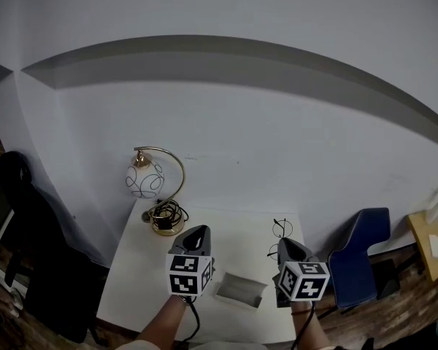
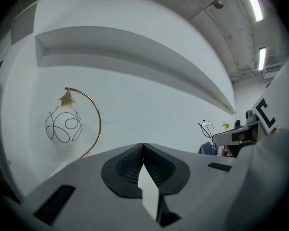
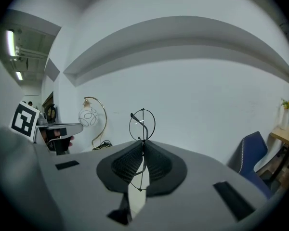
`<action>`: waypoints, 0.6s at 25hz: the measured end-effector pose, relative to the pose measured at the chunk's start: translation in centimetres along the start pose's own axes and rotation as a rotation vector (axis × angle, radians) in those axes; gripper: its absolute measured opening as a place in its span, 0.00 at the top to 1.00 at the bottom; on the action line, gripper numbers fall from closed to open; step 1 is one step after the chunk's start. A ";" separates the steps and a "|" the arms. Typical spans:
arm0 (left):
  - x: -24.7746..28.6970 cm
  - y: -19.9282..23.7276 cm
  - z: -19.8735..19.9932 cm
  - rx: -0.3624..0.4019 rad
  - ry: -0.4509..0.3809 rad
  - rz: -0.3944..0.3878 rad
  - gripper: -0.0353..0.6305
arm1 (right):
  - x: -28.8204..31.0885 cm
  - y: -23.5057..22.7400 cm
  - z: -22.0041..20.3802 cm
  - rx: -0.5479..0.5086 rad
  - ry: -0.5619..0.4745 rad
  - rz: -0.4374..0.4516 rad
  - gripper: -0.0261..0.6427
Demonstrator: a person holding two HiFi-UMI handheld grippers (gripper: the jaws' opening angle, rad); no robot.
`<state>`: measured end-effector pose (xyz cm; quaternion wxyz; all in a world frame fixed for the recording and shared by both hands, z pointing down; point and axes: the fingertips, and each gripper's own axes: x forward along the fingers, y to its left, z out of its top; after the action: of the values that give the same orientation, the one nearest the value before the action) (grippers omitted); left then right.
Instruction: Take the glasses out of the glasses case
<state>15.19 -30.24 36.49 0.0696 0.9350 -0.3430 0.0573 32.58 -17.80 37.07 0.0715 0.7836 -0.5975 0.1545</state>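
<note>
We find the glasses case (image 1: 239, 289) lying on the white table (image 1: 131, 283), and we place everything from it. Just left of the case is the left gripper (image 1: 198, 232) (image 2: 143, 148); in the left gripper view its jaws are pressed together at the tips with nothing between them. Just right of the case is the right gripper (image 1: 285, 245) (image 3: 142, 143), whose jaws are closed on the round wire-rimmed glasses (image 3: 142, 124). The thin frame runs down through the seam where the jaws meet, and one lens ring stands up above the tips. In the head view the glasses (image 1: 281, 229) are lifted clear of the case, beyond it and to its right, above the table's far edge. We cannot tell whether the case is open or closed. Beyond the case to the left, a lamp (image 1: 147, 179) with a gold arc and a white globe stands against the wall. A blue chair (image 1: 361, 254) sits off to the case's right, past the table.
</note>
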 end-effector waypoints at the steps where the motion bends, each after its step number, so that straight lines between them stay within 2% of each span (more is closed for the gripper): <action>1: 0.1 0.0 0.0 -0.004 -0.001 0.002 0.92 | 0.0 -0.3 0.1 0.006 -0.003 -0.011 0.90; 15: 0.1 -1.4 -4.6 -0.046 0.094 0.016 0.92 | 0.0 -2.5 -1.1 0.067 0.014 -0.060 0.90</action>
<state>15.85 -28.48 40.94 0.1067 0.9266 -0.3482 0.0937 34.81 -16.78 38.31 0.0537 0.8019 -0.5678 0.1778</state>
